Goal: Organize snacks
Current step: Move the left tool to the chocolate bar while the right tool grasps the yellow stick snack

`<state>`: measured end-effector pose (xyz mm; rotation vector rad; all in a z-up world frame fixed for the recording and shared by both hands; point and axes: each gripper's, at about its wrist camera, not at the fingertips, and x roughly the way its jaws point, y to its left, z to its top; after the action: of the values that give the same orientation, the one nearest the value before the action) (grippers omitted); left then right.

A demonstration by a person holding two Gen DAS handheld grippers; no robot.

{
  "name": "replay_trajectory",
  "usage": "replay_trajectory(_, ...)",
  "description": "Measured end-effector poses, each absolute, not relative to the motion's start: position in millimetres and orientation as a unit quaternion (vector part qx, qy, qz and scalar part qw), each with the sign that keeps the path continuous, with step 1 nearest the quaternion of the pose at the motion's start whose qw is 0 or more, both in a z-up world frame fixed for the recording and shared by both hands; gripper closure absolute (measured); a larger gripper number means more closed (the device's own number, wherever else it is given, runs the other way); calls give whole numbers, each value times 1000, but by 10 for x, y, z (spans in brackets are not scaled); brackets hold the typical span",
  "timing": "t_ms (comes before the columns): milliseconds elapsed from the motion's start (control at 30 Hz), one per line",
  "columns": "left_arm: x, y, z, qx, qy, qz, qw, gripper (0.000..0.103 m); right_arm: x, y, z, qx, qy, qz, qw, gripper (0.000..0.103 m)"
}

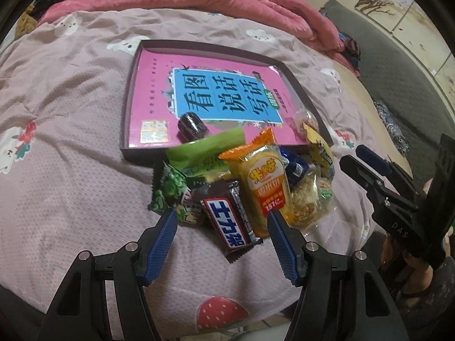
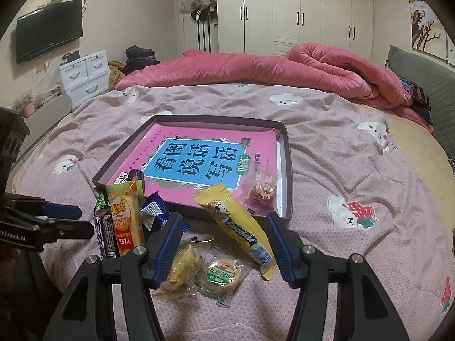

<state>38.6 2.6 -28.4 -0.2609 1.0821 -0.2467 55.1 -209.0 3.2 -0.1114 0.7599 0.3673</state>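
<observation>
A pile of wrapped snacks lies on the bedsheet in front of a shallow dark box (image 1: 125,108) (image 2: 288,170) that holds a pink book. My left gripper (image 1: 221,213) (image 2: 84,221) is open, its pads either side of a brown chocolate bar (image 1: 227,221) (image 2: 105,236) without touching it. An orange rice-cracker pack (image 1: 261,182) (image 2: 125,216) leans beside the bar. My right gripper (image 2: 224,216) (image 1: 352,156) is open over a long yellow candy packet (image 2: 241,227) (image 1: 321,153). A dark round snack (image 1: 190,125) and a clear-wrapped red sweet (image 2: 261,193) lie in the box.
Green packets (image 1: 204,153), a blue packet (image 2: 152,207), a clear-wrapped pastry (image 2: 182,264) and a round biscuit (image 2: 221,275) fill the pile. A rolled pink duvet (image 2: 284,65) lies at the far side. A grey headboard (image 2: 421,85) stands on the right.
</observation>
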Motion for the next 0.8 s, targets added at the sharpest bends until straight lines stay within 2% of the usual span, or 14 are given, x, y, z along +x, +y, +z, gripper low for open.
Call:
replay_trajectory(567, 417, 6, -460, -147, 530, -125, 826, 36, 579, -2164, -12, -50, 378, 167, 909, 43)
replay_trajectory(800, 423, -31, -487, -149, 532, -132, 823, 42, 635, -2216, -89, -60, 386, 157, 907, 43)
